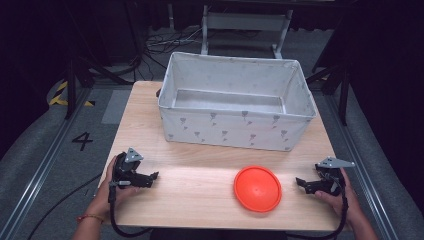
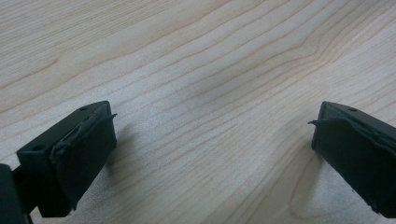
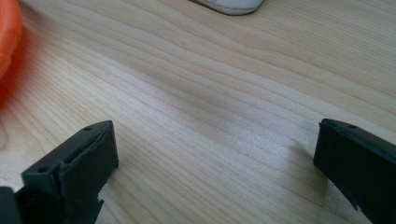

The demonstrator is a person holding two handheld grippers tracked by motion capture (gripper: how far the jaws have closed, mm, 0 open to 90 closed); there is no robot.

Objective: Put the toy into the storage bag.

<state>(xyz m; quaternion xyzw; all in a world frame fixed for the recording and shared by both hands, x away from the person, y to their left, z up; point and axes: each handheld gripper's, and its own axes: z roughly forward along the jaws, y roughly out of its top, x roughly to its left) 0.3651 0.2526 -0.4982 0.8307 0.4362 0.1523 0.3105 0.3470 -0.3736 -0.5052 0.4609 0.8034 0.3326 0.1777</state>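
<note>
Two grippers nearest, left gripper and right gripper, fingers spread wide, holding nothing. Between them on the counter, one orange disc. Behind, one fabric bin.

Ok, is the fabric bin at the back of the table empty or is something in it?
Empty, as far as the high view shows: the fabric bin shows bare grey floor inside.

Matt wood-grain table, cloth bin
</note>
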